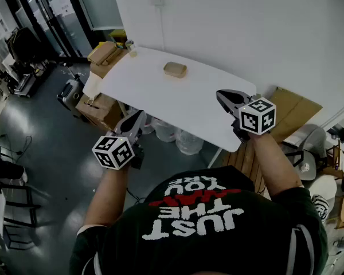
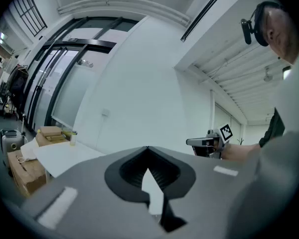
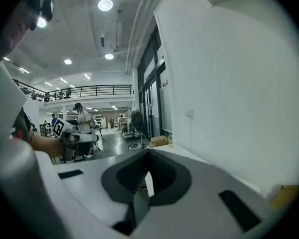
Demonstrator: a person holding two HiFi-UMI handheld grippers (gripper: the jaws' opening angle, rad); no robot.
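The right gripper (image 1: 221,94) hangs over the near right corner of the white worktop (image 1: 149,90). Its 2 jaws are pressed together, tips meeting, with nothing between them. The left gripper (image 1: 139,114) is off the worktop's near edge, above the floor. Its 2 jaws are also closed tip to tip and hold nothing. A flat tan object (image 1: 175,69) lies on the worktop near its far edge, well apart from both grippers. Cardboard boxes (image 1: 105,55) sit at the worktop's left end, and clear jugs (image 1: 189,142) stand under the worktop.
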